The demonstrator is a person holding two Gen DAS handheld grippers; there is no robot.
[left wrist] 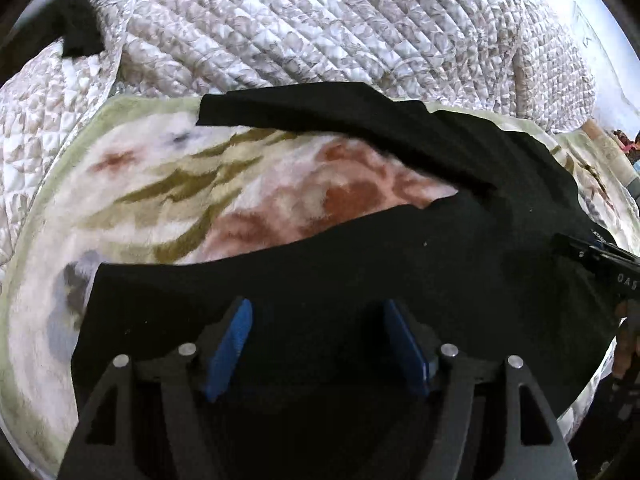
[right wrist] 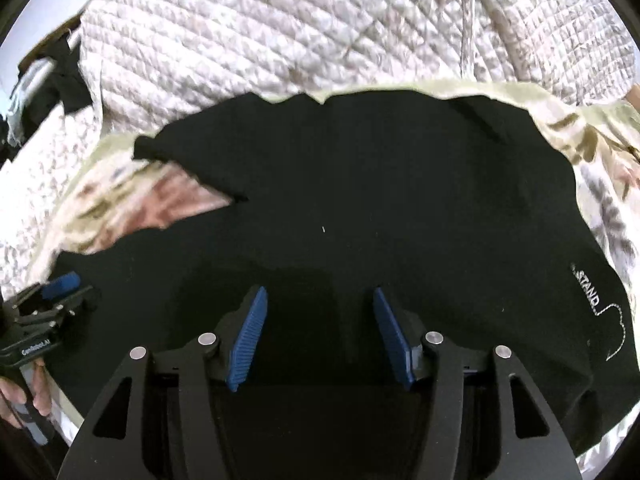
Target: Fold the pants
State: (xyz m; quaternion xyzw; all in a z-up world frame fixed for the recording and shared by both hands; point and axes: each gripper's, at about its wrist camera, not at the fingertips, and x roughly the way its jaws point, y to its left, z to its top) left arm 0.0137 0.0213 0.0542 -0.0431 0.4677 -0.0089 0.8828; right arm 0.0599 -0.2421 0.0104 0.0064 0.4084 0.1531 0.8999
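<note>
Black pants [left wrist: 360, 256] lie spread on a floral fleece blanket [left wrist: 168, 200], their two legs splayed apart toward the left. In the right wrist view the pants [right wrist: 360, 200] fill the middle, with white "STAND" lettering [right wrist: 586, 290] near the right edge. My left gripper [left wrist: 318, 308] is open and empty, just above the nearer leg. My right gripper [right wrist: 318, 296] is open and empty over the upper part of the pants. The right gripper also shows at the left wrist view's right edge [left wrist: 592, 256], and the left gripper at the right wrist view's left edge [right wrist: 60, 286].
A quilted white and beige bedspread [left wrist: 320, 20] is bunched behind the blanket. A dark garment [left wrist: 76, 20] lies at the far left on the quilt. The blanket's pale green edge [right wrist: 500, 88] runs behind the pants.
</note>
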